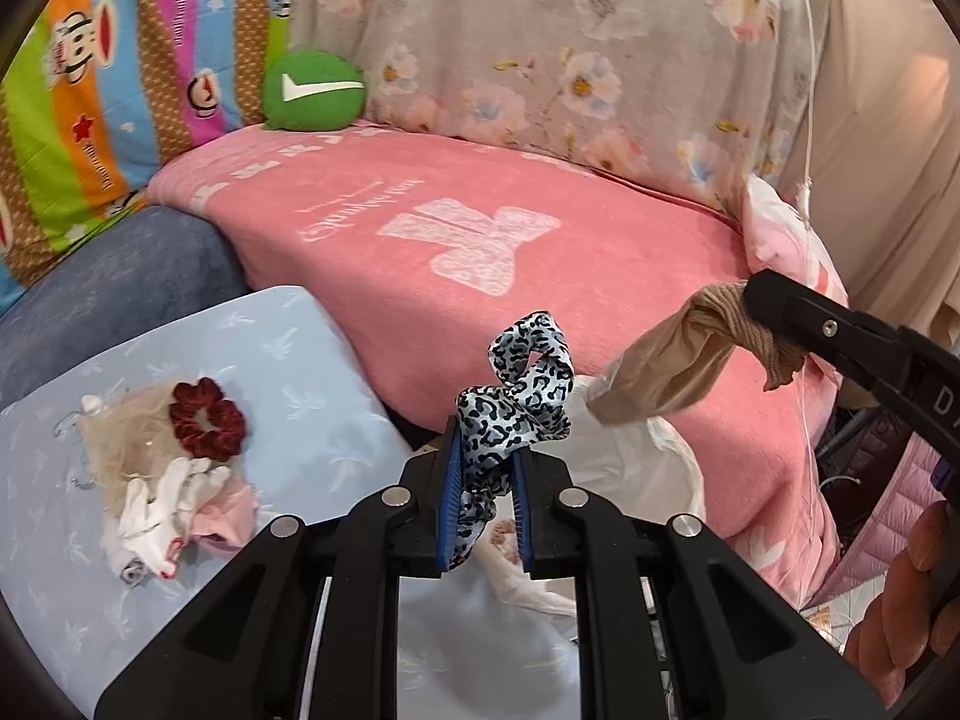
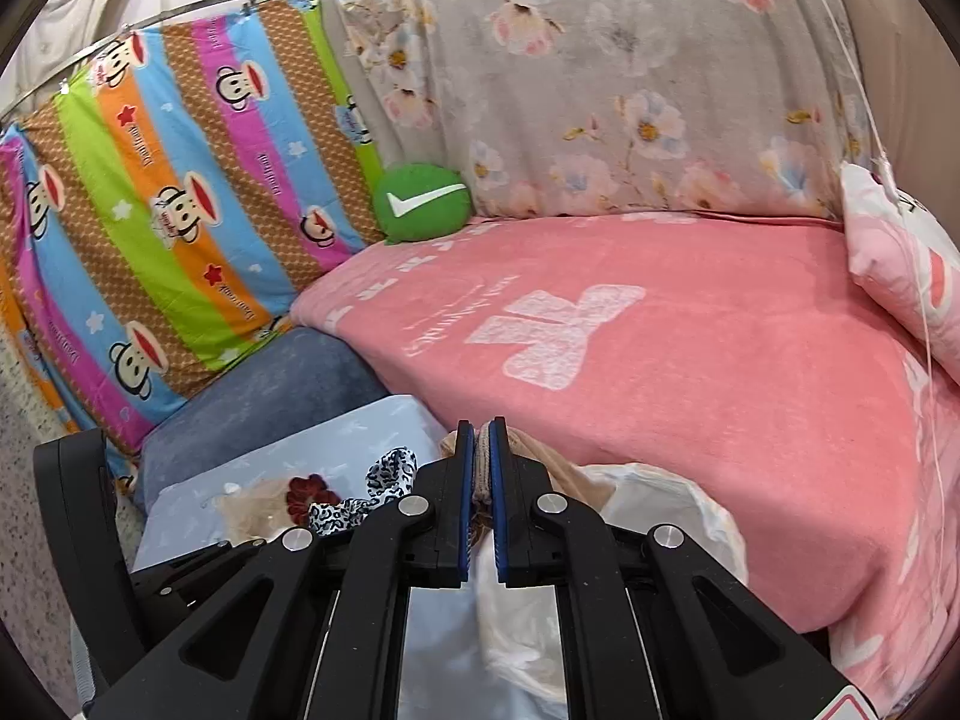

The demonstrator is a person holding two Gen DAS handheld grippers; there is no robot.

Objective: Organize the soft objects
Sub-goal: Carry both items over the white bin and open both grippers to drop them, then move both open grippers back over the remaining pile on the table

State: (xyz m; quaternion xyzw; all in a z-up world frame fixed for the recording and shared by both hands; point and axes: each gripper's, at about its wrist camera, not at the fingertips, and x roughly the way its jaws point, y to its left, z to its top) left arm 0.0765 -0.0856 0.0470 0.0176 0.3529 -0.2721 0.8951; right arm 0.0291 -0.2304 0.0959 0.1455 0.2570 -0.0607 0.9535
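Note:
My left gripper (image 1: 487, 450) is shut on a blue-and-black leopard-print scrunchie (image 1: 521, 384), which twists upward from between the blue pads. The same scrunchie (image 2: 372, 492) shows at the left of the right wrist view. My right gripper (image 2: 481, 438) is shut on a beige stocking (image 1: 678, 360), held in the air over the pink blanket (image 1: 540, 228); in its own view the beige stocking (image 2: 480, 480) is a thin strip pinched between the pads. On the light blue pillow (image 1: 288, 396) lie a dark red scrunchie (image 1: 207, 418), a beige mesh piece (image 1: 129, 444) and white and pink socks (image 1: 174, 510).
A green round cushion (image 1: 312, 90) with a white tick sits at the back of the pink blanket. A white plastic bag (image 1: 636, 468) lies below the grippers. A striped monkey-print sheet (image 2: 180, 210) hangs at left, a floral cover (image 2: 630, 90) behind, a pink pillow (image 2: 900, 276) at right.

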